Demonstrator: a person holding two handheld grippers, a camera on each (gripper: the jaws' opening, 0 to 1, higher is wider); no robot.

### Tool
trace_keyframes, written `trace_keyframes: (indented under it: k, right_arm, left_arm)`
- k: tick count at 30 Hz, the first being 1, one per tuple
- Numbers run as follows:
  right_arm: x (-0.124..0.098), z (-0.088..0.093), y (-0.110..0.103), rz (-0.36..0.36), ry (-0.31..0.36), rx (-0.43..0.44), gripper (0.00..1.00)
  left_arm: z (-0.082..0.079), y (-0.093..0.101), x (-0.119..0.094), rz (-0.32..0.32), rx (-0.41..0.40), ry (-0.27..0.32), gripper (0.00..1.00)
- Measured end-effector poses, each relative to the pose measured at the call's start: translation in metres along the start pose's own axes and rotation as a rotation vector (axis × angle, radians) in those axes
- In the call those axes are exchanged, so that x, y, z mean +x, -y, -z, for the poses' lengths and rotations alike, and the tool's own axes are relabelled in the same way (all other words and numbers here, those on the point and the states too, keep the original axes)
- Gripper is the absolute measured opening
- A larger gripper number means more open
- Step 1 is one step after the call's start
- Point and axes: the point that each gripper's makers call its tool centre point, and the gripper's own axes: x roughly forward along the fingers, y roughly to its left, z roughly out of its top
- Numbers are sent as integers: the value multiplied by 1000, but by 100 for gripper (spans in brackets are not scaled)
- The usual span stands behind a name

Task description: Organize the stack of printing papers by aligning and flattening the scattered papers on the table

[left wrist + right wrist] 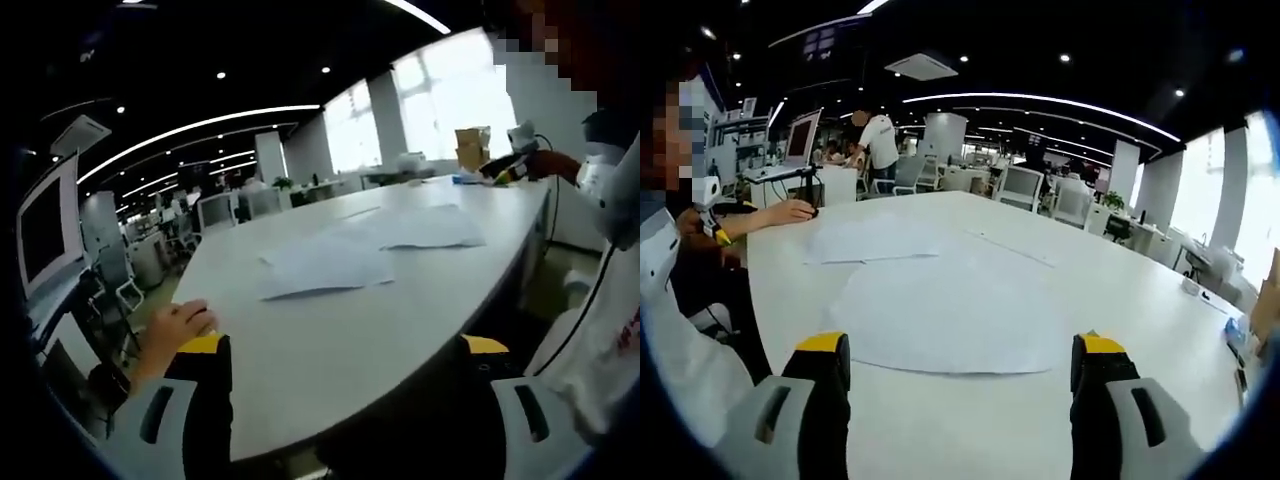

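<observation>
Both views look low across the same white table (330,350) from opposite ends — papers (950,310) shared between.

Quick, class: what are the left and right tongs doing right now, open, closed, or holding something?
Left tongs: open, holding nothing, at the near table edge.
Right tongs: open, holding nothing, just short of the nearest paper.

I see a large white table (1120,300) with several loose white papers (950,310) lying flat on it, spread apart and partly overlapping. A cardboard box (472,148) stands at its far end.
</observation>
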Motion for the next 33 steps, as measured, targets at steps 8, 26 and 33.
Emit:
trace_keyframes:
  k: [8,26,33]
  right_arm:
    - [7,1,2,2,-11,3,86]
    - [23,6,6,7,-55,-9,86]
    - [26,12,12,10,-58,1,86]
  left_arm:
    - [-1,-2,6,4,3,6,95]
    - [5,-7,2,-4,-13,9,95]
    - [5,-4,9,-1,-17,-2,94]
